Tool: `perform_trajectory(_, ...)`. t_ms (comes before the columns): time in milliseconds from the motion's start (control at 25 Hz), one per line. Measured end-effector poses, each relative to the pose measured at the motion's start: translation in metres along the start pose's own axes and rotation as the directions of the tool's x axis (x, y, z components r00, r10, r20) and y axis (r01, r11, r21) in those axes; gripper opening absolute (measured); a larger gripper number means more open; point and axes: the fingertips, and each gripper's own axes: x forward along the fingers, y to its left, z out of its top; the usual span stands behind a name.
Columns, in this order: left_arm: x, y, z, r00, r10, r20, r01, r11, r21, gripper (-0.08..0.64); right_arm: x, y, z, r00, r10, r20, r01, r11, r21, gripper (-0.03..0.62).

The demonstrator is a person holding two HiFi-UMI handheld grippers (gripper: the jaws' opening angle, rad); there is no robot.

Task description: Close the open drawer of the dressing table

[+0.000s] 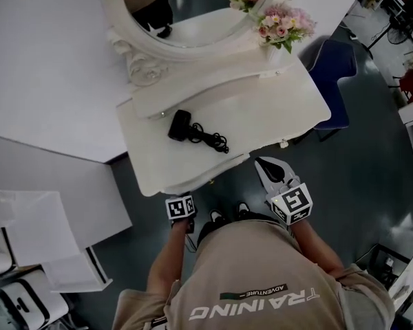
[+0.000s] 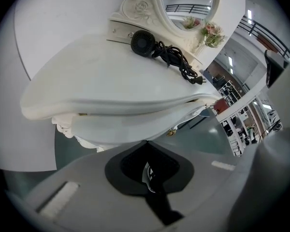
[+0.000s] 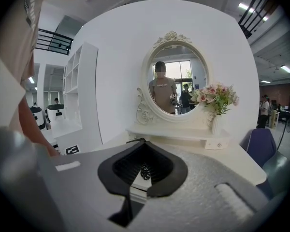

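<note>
1. Head view: drawer [image 1: 201,182] ajar under bench [image 1: 275,108] front, long axis left to right; left gripper [image 1: 181,202] just before it, nearer than right gripper [image 1: 261,161].
2. Left gripper view: jaws together, empty; drawer front straight ahead.
3. Right gripper view: jaws together, empty; aims over bench toward mirror [image 3: 174,83].

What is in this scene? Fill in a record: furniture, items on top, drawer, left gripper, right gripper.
Furniture: white dressing table with oval mirror
Items on top: black hair dryer with cord; pink flowers
Drawer: front sits just under the tabletop edge
Left gripper: shut, empty, tip close to drawer front
Right gripper: shut, empty, in front of the table
</note>
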Motion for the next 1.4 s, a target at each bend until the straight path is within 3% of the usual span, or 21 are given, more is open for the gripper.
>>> perform_trajectory(280,0.005,-0.003,0.020,1.000,-0.009,0.006,0.009,0.999,0.039,0.018,-0.006,-0.011,-0.004,0.999,-0.030,-0.010,0.030,0.999,0.021,0.003)
perform_trajectory(800,0.008,0.004,0.033,0.998,-0.005,0.063,0.004,1.000,0.020,0.018,-0.024,-0.009,-0.015,0.998,-0.052,-0.025,0.052,0.998,0.021,0.003)
perform_trajectory(1080,0.003,0.001,0.037,0.996,0.005,0.092,-0.008,0.999,0.031,0.018,-0.030,-0.003,-0.018,0.999,-0.034,-0.032,0.035,0.999,0.019,0.002)
perform_trajectory(1400,-0.032,-0.030,0.033,0.988,-0.004,0.154,-0.007,0.997,0.071,0.018,-0.029,0.004,-0.024,0.999,0.022,-0.024,-0.022,0.999,0.030,0.003)
